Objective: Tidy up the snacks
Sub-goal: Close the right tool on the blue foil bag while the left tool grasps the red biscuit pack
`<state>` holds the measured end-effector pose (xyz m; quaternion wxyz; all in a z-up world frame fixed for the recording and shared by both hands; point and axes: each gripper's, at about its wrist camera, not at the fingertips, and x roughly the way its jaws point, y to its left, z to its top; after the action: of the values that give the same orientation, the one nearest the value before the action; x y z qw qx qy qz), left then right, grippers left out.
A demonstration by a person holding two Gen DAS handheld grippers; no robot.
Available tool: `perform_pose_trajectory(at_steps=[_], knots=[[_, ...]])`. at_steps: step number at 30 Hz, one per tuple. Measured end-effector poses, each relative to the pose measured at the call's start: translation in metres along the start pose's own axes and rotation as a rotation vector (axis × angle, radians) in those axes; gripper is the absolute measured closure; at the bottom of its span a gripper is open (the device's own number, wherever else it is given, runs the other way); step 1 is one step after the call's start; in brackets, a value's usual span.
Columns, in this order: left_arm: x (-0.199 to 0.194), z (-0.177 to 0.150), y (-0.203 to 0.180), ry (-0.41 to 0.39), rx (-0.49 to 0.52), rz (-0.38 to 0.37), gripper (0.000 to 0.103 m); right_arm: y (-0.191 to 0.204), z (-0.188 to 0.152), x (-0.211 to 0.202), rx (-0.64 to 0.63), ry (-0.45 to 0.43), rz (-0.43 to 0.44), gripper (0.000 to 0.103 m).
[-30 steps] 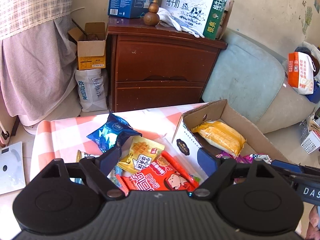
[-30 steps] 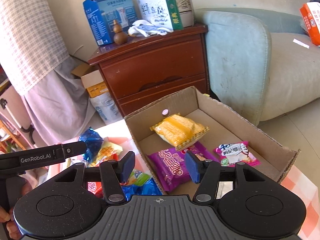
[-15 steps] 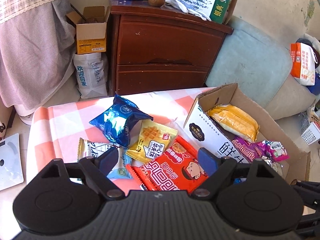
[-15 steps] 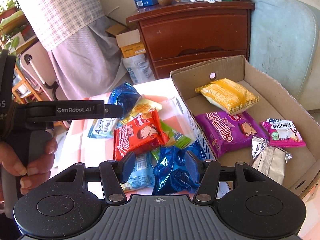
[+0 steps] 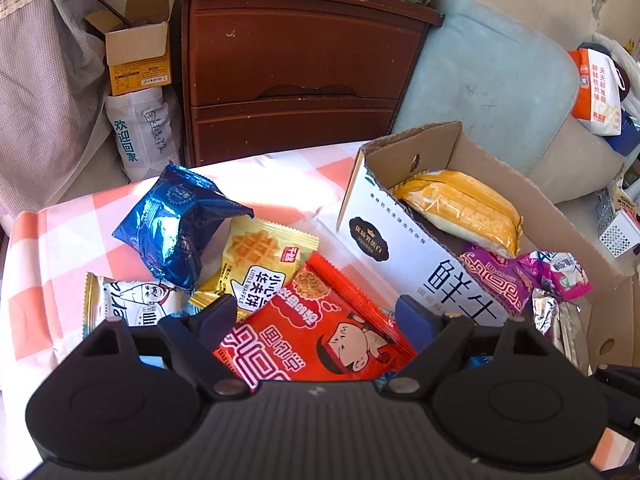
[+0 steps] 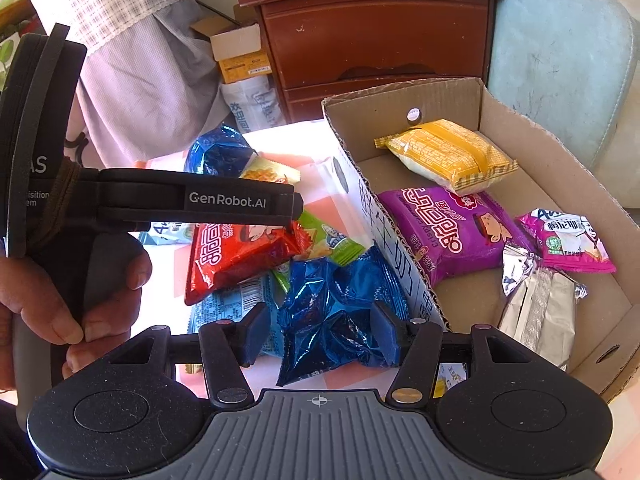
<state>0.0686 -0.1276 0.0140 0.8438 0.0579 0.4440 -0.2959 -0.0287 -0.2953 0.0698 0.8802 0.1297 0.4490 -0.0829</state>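
1. While the left wrist view is looking down along it, the left tool (image 5: 320,320) is hanging wide open over a glossy red crinkled snack packet (image 5: 316,332), gripping nothing; the packet is lying between its fingers on the pink-and-white checked table (image 5: 68,240).
2. A yellow waffle-print packet (image 5: 260,260) is lying just behind the red one, touching a shiny dark blue foil bag (image 5: 180,224) at its left.
3. An open brown cardboard box with a white printed side (image 5: 400,252) is standing to the right, holding a yellow-orange wrapped snack (image 5: 460,208).
4. Seen from the right wrist view, the right tool (image 6: 316,332) is also standing wide open, empty, its fingers flanking a crumpled blue foil bag (image 6: 332,308) that is lying on the table against the box's wall.
5. Inside the box, a purple noodle-snack packet (image 6: 448,228), a small pink packet (image 6: 568,240) and a silver foil pouch (image 6: 536,308) are lying near each other.
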Motion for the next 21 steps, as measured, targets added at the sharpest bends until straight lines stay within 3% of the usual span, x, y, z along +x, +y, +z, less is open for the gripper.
perform_pose_trajectory(at_steps=[6,13,18,21], knots=[[0.002,-0.006,0.017,0.036,-0.032,0.048,0.017,0.006,-0.001,0.006,-0.016,0.020,-0.011,0.043],[-0.010,-0.018,0.050,0.084,-0.062,0.086,0.017,0.022,-0.006,0.013,-0.058,0.077,0.056,0.042],[-0.025,-0.027,0.064,0.106,-0.012,0.108,0.017,0.034,-0.006,0.012,-0.086,0.112,0.165,0.043],[-0.035,-0.029,0.072,0.079,0.002,0.098,0.017,0.040,-0.004,0.008,-0.129,0.085,0.141,0.042]])
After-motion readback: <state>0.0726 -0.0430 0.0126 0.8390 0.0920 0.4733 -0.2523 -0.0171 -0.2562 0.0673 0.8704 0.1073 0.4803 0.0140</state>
